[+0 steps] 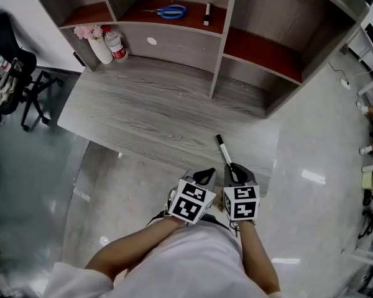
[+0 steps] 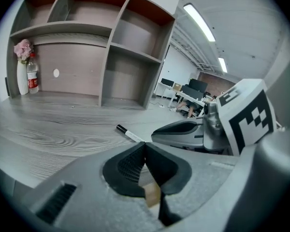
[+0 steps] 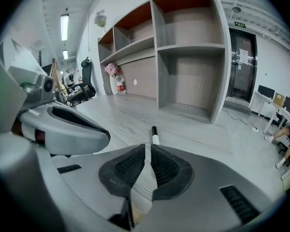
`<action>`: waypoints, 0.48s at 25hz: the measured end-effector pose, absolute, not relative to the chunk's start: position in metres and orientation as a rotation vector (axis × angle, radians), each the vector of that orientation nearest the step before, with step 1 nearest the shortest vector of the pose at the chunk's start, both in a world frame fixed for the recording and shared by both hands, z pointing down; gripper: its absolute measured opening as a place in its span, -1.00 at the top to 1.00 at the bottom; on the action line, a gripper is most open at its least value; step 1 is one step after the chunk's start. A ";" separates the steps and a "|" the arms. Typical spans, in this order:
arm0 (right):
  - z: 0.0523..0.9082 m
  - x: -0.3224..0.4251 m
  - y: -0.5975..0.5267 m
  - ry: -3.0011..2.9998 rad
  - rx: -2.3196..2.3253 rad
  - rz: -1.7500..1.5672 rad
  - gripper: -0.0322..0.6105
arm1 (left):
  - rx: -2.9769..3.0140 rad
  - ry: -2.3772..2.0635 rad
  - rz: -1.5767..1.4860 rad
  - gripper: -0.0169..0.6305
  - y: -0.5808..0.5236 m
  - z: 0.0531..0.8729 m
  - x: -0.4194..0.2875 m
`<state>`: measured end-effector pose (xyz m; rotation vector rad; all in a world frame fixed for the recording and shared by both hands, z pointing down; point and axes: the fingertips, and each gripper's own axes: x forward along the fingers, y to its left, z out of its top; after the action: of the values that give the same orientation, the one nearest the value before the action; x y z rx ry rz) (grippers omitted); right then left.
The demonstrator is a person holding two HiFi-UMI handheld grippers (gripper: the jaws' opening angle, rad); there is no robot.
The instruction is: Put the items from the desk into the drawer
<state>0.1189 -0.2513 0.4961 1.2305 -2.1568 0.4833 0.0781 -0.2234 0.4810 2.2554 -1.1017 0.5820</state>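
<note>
Held close in front of the white-shirted body, the left gripper (image 1: 204,177) and the right gripper (image 1: 237,170) are seen side by side at the front edge of the desk (image 1: 143,117). Both are clenched on nothing: the left pads are pressed together, and the right pads are parted by only a thin slit through which bare wood grain is seen. A marker pen (image 1: 223,149) lies flat on the desk just beyond the right jaws, angled away from them, black cap outward. Scissors (image 1: 171,10) and a second pen (image 1: 207,14) rest on the upper shelf; a bottle (image 1: 117,46) is stood at the back left. No drawer is shown in any view. If the right jaws are advanced before being opened, the marker is likely to be shoved and set rolling, perhaps off the nearby edge. A knock between the close-set grippers is also to be feared.
</note>
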 end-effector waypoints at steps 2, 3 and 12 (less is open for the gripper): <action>0.501 0.120 -0.257 -2.165 1.198 0.477 0.89 | 2.225 -1.146 0.590 0.94 -0.228 0.484 0.077; 0.504 0.120 -0.259 -2.168 1.182 0.475 0.89 | 2.209 -1.168 0.593 0.94 -0.230 0.486 0.076; 0.526 0.121 -0.276 -2.190 1.059 0.471 0.89 | 2.099 -1.295 0.599 0.94 -0.236 0.492 0.072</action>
<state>0.1211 -0.2756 0.5259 1.0586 -2.1904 0.4707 0.0716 -0.2364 0.4918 2.0995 -1.2954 0.5992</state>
